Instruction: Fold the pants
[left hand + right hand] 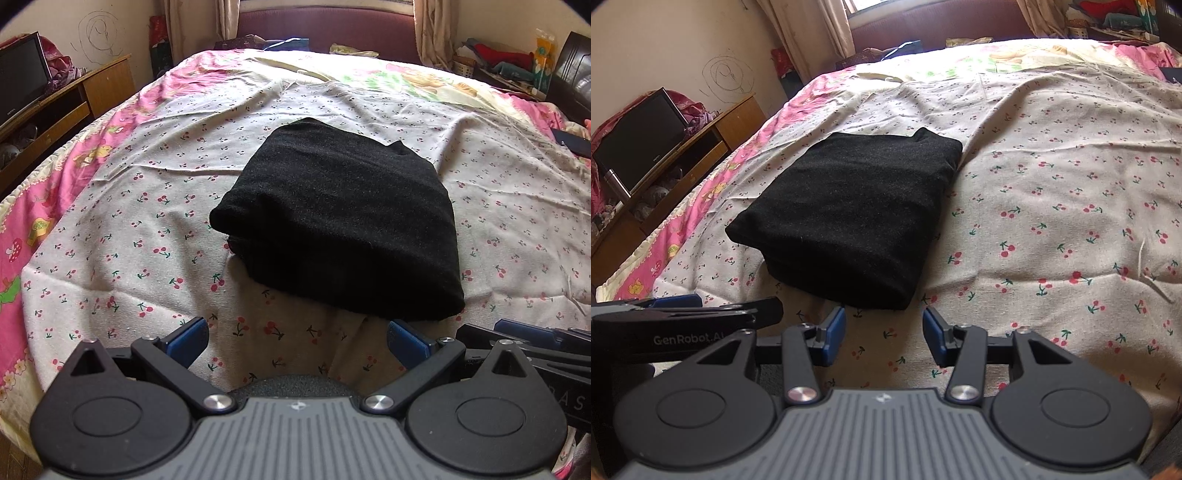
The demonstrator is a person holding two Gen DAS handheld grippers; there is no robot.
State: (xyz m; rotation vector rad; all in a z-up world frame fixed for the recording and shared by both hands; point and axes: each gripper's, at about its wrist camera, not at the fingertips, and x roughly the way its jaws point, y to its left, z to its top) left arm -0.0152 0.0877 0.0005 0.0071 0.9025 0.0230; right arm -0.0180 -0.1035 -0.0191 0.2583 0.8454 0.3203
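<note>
The black pants lie folded into a compact bundle on the bed, long axis running toward 12 o'clock. Left gripper and right gripper hover just short of its near edge, both wide open and empty, about equally near.
</note>
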